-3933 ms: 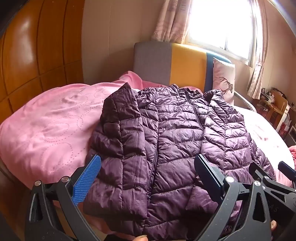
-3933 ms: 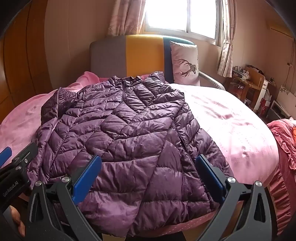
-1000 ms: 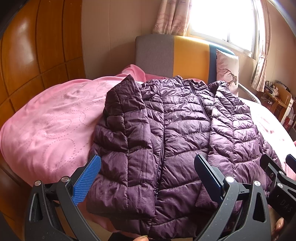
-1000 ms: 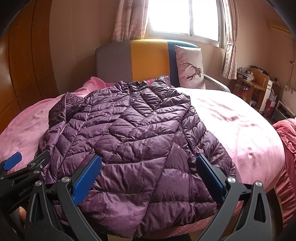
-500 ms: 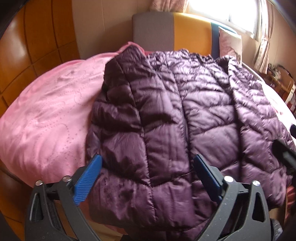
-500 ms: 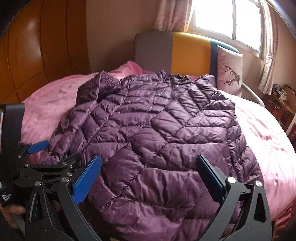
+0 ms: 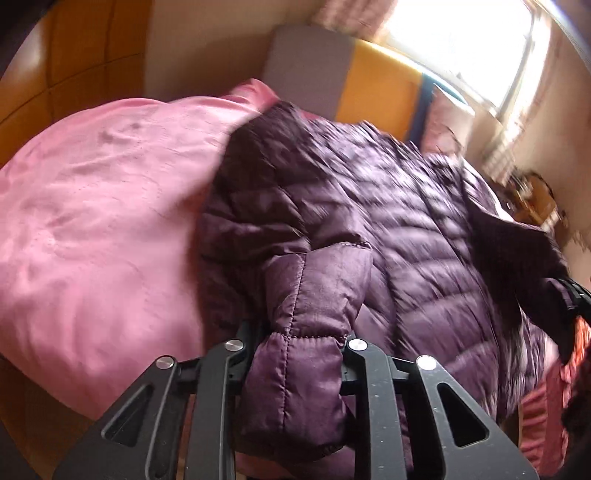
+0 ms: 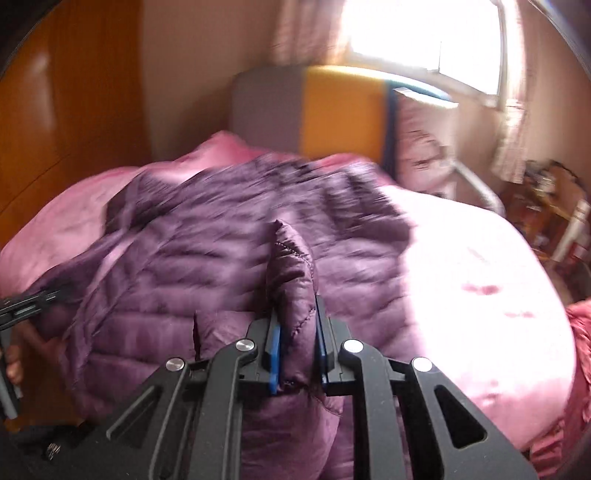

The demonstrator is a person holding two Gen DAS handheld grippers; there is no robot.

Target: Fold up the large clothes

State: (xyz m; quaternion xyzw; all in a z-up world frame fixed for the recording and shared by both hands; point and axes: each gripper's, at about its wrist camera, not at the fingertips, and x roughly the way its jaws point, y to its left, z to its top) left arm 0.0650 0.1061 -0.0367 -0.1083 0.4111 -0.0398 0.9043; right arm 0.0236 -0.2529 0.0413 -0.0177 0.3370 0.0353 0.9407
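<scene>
Both tongs, left gripper (image 7: 301,354) and right gripper (image 8: 295,354), pinch the near hem of the purple quilted puffer jacket (image 7: 388,221); its length runs toward the frame's top.

A big pink blanket (image 7: 96,229) is lying over the bed. A gray, yellow and blue headboard (image 8: 314,110) is standing behind it — a pillow (image 8: 421,147) is leaning there. Sun is shining through the window (image 8: 424,33) — curtains (image 8: 513,136) are hanging beside it.

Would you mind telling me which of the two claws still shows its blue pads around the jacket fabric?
The right claw: blue pad edges show either side of its pinched jacket fold. The left claw has its pads hidden by fabric.
</scene>
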